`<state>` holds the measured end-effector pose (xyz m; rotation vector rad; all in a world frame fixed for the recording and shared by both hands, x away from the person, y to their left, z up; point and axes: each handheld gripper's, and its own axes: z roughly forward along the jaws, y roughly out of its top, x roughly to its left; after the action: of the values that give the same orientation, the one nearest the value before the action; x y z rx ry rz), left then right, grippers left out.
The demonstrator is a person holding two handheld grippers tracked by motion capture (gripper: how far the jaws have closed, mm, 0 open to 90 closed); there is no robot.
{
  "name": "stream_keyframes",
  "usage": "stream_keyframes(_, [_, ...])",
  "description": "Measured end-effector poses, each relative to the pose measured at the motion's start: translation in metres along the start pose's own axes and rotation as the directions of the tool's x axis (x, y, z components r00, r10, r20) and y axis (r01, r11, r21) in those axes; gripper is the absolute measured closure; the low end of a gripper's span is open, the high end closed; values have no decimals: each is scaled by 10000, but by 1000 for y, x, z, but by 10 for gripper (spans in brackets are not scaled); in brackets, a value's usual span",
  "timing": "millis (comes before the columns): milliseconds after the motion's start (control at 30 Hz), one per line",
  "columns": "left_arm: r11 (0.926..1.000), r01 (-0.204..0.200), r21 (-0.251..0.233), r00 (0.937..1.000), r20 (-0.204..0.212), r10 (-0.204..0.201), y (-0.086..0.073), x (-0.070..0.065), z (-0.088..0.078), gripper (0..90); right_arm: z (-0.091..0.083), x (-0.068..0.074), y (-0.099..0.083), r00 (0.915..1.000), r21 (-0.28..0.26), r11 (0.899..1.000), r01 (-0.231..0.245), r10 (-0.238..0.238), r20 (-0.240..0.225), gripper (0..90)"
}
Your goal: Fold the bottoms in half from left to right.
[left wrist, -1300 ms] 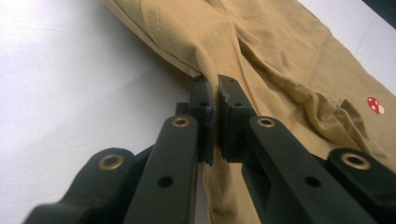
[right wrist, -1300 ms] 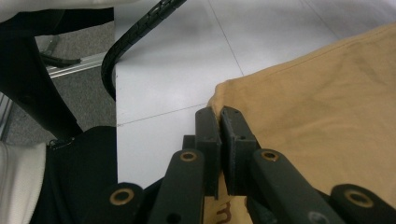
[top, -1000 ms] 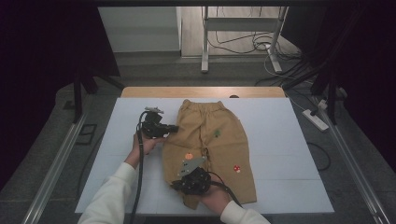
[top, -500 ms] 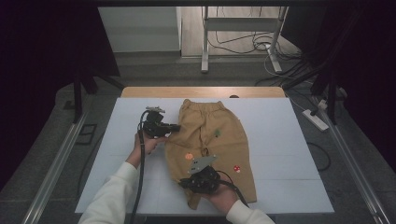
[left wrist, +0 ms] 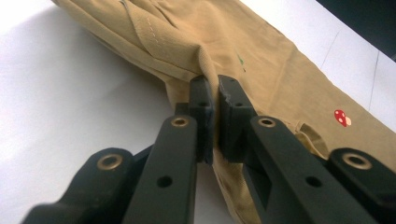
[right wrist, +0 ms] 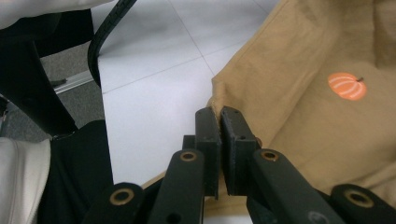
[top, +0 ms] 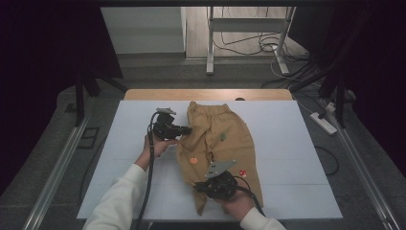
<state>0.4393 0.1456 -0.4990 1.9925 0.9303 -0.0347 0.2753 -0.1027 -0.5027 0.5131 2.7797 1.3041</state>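
Tan child's trousers [top: 225,136] lie flat on the white table top [top: 287,143], waistband at the far end. They carry an orange pumpkin patch [top: 194,161] and a red mushroom patch [top: 242,173]. My left gripper [top: 187,130] is at the trousers' left edge, shut on a raised fold of the cloth [left wrist: 205,70]. My right gripper [top: 198,188] is at the near end of the left leg, shut on the hem corner [right wrist: 215,105]. In the right gripper view the pumpkin patch [right wrist: 346,85] lies just beyond that corner. The mushroom patch [left wrist: 342,117] lies farther along the leg in the left gripper view.
A wooden table edge [top: 206,94] runs behind the white top. A white power strip [top: 324,122] lies on the floor at the right, and a metal stand [top: 210,43] with cables is behind the table. Bare white surface lies on both sides of the trousers.
My right gripper has moved to the right along the near end of the table, taking the left leg's hem with it. The left gripper has stayed in place.
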Motion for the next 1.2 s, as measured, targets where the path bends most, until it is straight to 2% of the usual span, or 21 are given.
stream_keyframes(200, [10000,-96,-8,9998,145,96,3,-4,4,844,-6,-3,-4,9999,53,9999,-127,127,99,854])
stream_keyframes(1200, [9994,-331,-114,9988,358,335,14,-15,17,839,-34,-12,-25,9952,-57,9978,-667,669,709,854])
